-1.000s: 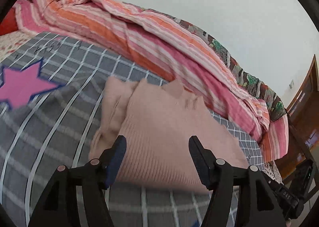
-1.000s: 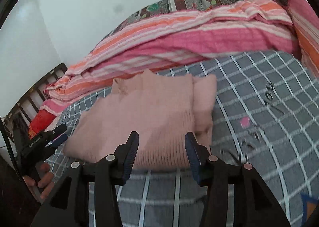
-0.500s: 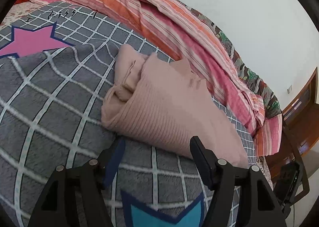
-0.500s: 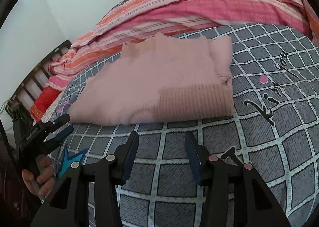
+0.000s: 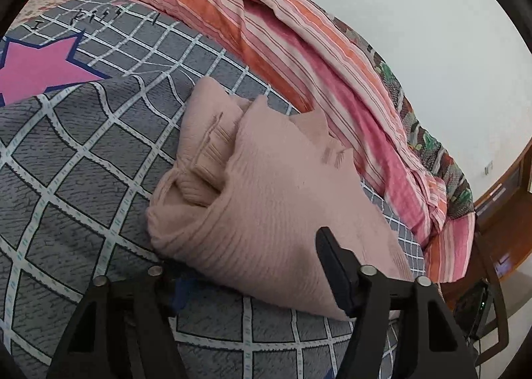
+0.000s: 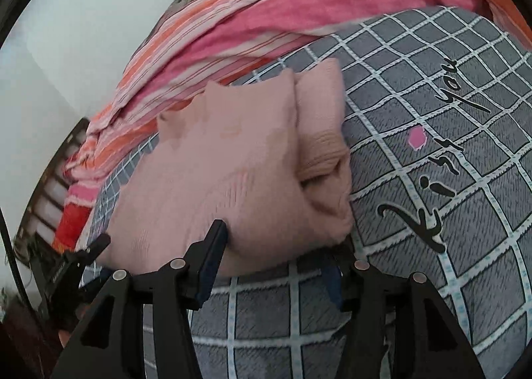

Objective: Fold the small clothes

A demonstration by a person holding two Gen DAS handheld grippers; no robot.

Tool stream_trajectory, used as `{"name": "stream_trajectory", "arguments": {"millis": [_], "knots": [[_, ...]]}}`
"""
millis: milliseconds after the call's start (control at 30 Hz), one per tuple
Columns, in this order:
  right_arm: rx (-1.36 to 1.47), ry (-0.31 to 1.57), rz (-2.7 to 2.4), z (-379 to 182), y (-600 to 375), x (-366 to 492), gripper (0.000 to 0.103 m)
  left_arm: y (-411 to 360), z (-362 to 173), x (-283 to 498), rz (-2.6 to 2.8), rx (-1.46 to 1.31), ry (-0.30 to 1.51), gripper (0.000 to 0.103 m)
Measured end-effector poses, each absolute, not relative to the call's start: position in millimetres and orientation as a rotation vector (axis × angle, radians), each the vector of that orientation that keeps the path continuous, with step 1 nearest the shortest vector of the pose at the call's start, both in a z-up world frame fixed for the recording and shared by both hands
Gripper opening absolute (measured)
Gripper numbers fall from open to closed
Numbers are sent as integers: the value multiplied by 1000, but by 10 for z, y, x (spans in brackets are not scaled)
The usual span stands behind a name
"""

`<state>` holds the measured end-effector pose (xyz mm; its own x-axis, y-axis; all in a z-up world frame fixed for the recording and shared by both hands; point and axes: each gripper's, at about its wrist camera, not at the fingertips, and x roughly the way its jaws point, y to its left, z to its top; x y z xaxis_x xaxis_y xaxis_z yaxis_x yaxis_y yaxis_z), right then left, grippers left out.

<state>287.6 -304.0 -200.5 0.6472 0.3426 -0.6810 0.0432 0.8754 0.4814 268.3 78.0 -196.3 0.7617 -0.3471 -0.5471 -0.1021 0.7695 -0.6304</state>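
Both grippers straddle the near hem of the sweater on the bed.

Left gripper [image 5: 252, 274] closing, right gripper [image 6: 282, 262] opening, each with one finger above and one beneath the pink sweater [image 5: 272, 186], apparently readying the next fold; neither visibly pinches yet.

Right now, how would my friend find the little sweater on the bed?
Look at the bed's grey checked blanket, in front of the heaped pink and orange striped quilt. The folded sweater lies there. It is the only plain, pale pink ribbed knit, with no stripes or checks.
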Motion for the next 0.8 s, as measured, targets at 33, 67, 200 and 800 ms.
{"name": "stream_trajectory", "arguments": {"millis": [33, 67, 200, 800], "knots": [[487, 853, 173, -2010, -3036, 2878, 51, 786, -1967, 2682, -136, -695, 705, 53], [472, 848, 156, -2013, -3018, 2877, 46, 796, -1973, 2684, -128, -700, 705, 46], [443, 847, 134, -2049, -2983, 2891, 16, 859, -2031, 2697, -109, -739, 709, 30], [486, 815, 133, -2074, -3032, 2883, 16, 796, -2041, 2759, -79, -672, 741, 31]]}}
